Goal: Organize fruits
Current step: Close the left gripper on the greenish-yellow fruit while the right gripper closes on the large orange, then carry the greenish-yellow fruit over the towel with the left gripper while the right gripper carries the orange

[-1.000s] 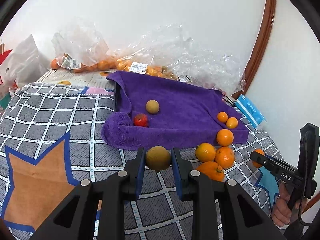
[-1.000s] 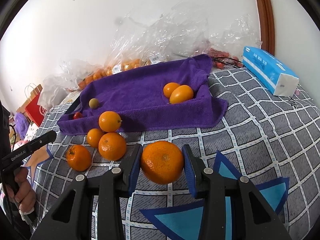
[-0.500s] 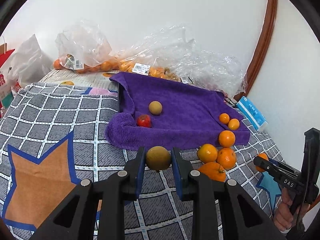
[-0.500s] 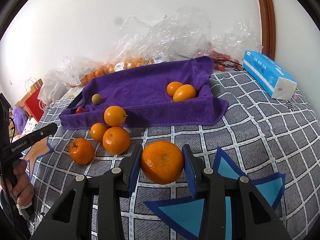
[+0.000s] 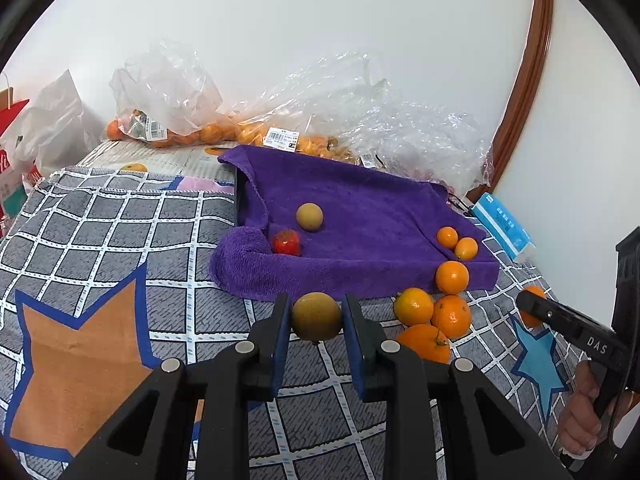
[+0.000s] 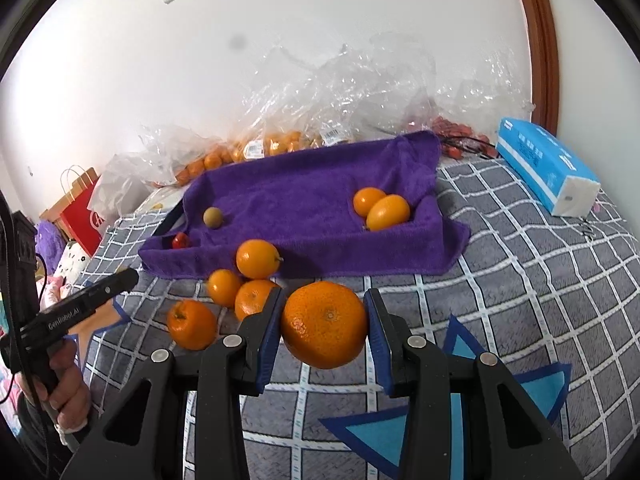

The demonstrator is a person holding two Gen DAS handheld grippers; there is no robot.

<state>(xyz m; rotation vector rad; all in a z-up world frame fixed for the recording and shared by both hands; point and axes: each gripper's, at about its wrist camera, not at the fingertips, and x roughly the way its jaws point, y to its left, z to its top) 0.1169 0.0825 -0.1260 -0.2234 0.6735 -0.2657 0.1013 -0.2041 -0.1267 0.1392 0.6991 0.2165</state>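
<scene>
fruits on purple towel [image 5: 360, 216]: 4 | loose oranges [image 5: 452, 316]: 4 | clawed: 2

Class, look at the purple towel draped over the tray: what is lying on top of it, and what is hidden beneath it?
On the purple towel lie a brown-green round fruit, a small red fruit and two small orange fruits. Beneath it, only a dark tray edge shows; the rest is covered.

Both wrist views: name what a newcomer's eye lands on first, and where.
A big orange clamped in the right gripper fills the near centre of its view, and a brownish-green fruit sits pinched in the left gripper. Behind them lies a purple towel over a tray, with loose oranges clustered at its front edge.
</scene>
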